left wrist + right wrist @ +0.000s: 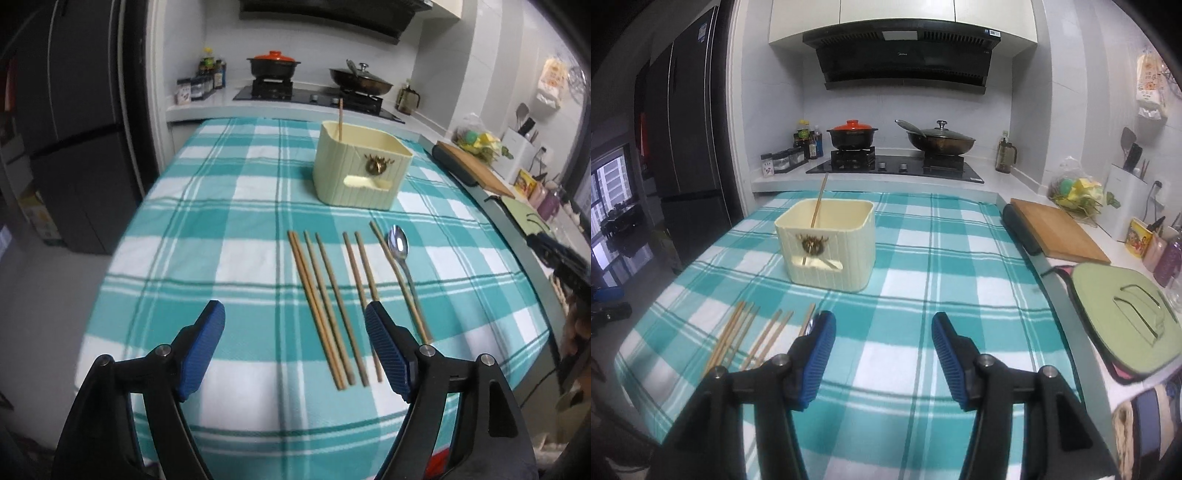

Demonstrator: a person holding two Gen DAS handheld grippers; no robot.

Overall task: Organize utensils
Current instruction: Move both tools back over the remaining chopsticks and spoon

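Several wooden chopsticks [328,295] lie side by side on the teal checked tablecloth [229,221], with a metal spoon [400,254] at their right. A cream utensil holder [360,170] stands behind them with one chopstick [340,120] upright inside. My left gripper [295,332] is open and empty, above the near ends of the chopsticks. In the right wrist view the holder [827,245] is ahead left and the chopsticks [753,336] lie at lower left. My right gripper [882,343] is open and empty over bare cloth, right of the chopsticks.
A stove with a red-lidded pot [852,133] and a wok [940,142] is behind the table. A wooden cutting board [1058,230] and a green mat [1123,317] lie on the counter at right. A dark fridge [687,147] stands at left.
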